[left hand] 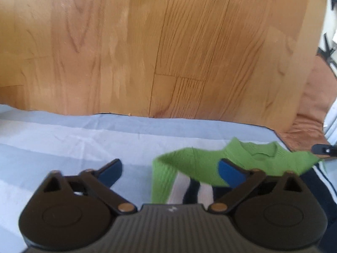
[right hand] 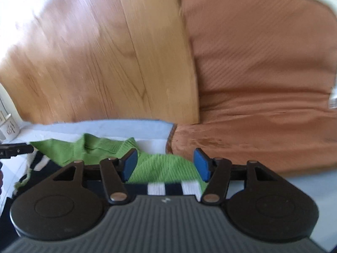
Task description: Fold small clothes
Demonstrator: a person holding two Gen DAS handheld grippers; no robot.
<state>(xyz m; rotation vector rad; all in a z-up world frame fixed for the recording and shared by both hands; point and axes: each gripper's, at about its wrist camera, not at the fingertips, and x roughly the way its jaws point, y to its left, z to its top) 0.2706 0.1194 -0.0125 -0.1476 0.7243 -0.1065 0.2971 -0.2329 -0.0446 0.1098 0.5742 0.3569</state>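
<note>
Right wrist view: green knit top (right hand: 164, 166) lies on the pale sheet (right hand: 126, 127), directly between my right gripper's (right hand: 166, 164) spread fingers. My left gripper (left hand: 170, 172), also agape, has it off right. Right is nearer.

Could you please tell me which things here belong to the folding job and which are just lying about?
Part of the job:
green knit garment
striped garment
pale cloth
left gripper, open
right gripper, open

Lying about:
orange cushion
white cup
wooden floor
</note>
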